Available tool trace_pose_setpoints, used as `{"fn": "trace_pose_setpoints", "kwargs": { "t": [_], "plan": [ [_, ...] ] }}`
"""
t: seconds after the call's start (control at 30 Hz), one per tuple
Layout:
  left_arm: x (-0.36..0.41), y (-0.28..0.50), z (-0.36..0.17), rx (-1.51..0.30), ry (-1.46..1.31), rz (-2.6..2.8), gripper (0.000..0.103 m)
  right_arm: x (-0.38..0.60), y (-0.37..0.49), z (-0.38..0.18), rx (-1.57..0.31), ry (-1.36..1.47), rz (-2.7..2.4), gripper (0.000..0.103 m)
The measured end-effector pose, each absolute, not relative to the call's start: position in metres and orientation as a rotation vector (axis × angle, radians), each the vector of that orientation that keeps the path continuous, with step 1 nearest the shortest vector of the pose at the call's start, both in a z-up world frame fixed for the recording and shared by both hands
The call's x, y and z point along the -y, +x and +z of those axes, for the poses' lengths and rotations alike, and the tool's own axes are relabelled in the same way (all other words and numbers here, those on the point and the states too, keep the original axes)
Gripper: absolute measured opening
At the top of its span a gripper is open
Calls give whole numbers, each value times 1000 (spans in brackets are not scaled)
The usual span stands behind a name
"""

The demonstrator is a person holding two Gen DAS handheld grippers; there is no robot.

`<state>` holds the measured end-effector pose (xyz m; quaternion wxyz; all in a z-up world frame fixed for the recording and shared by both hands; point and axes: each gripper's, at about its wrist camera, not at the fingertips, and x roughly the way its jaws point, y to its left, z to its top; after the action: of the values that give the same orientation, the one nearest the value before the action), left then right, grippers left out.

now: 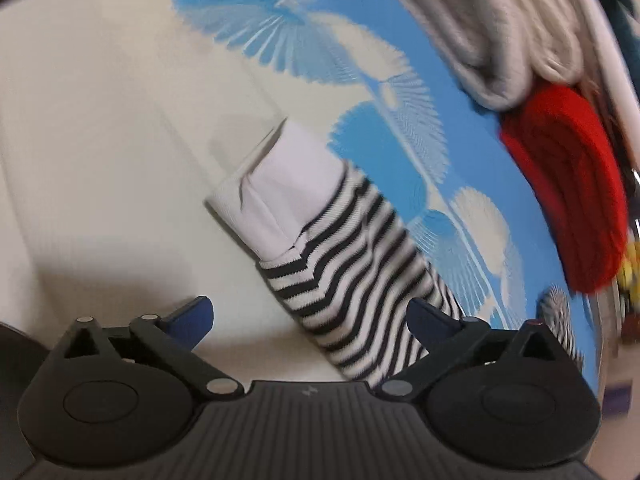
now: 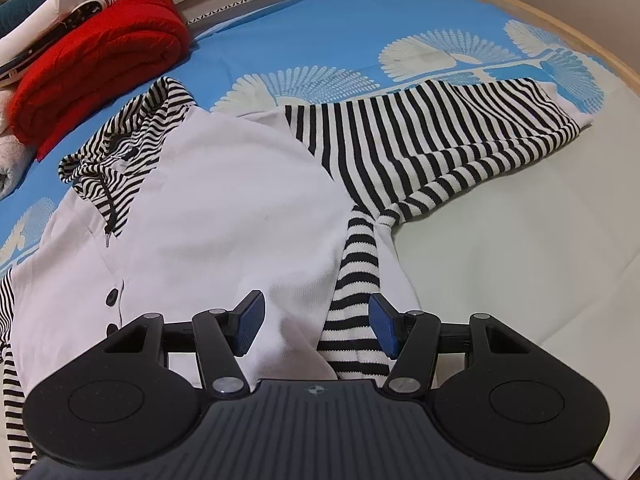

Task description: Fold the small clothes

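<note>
Currently the small top (image 2: 224, 208), white in the body with black-and-white striped sleeves and collar, lies spread face up on the bed cover (image 2: 320, 32), partly on its blue patterned area and partly on its pale area. One striped sleeve (image 2: 432, 140) extends outward toward the bed edge.

Left gripper (image 1: 310, 320): jaws spread wide, nothing pinched. A striped sleeve with a white cuff (image 1: 344, 264) lies beneath and between the fingers; its pads do not press on it.

Right gripper (image 2: 316, 326): jaws partly apart, straddling the side seam where white body meets a striped panel. Whether the pads contact the fabric cannot be determined; no cloth appears lifted.

Handling notes, judged from appearance:
- The knit is soft, light and limp; it will drape and sag when raised and will not hold a crease unaided.
- Take hold at doubled or hemmed edges, such as the cuff, shoulder seam or bottom hem, which give the pads more thickness.
- A single-layer pinch mid-panel may slip or drag the layer beneath.

A folded red garment (image 2: 100, 60) rests near the collar, clear of the work.
</note>
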<state>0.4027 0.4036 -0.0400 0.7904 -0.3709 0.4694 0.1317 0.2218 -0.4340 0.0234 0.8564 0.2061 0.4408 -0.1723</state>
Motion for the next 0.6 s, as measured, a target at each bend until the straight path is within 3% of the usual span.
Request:
{"fn": "trace_pose_setpoints", "kwargs": {
  "t": [0.07,0.1,0.13,0.17,0.33,0.5,0.6],
  "plan": [
    [-399,412,-53,-988,-860,348,102,432,222,23,-929,433,-355,60],
    [-391,414,-48,-938,-814,393,82,431,222,23,-928,428,-350,60],
    [-383,415,-41,-908,-759,404,51,430,223,24,-927,423,-347,60],
    [-374,418,-36,-905,-695,408,3,429,223,24,-927,419,-347,60],
    [-381,382,8,-777,-755,472,3,433,222,25,-922,425,-350,60],
    [-383,400,-20,-941,-712,559,3,442,219,26,-909,458,-369,60],
    [-374,401,-27,-943,-689,586,3,447,217,27,-905,486,-370,60]
  ]
}}
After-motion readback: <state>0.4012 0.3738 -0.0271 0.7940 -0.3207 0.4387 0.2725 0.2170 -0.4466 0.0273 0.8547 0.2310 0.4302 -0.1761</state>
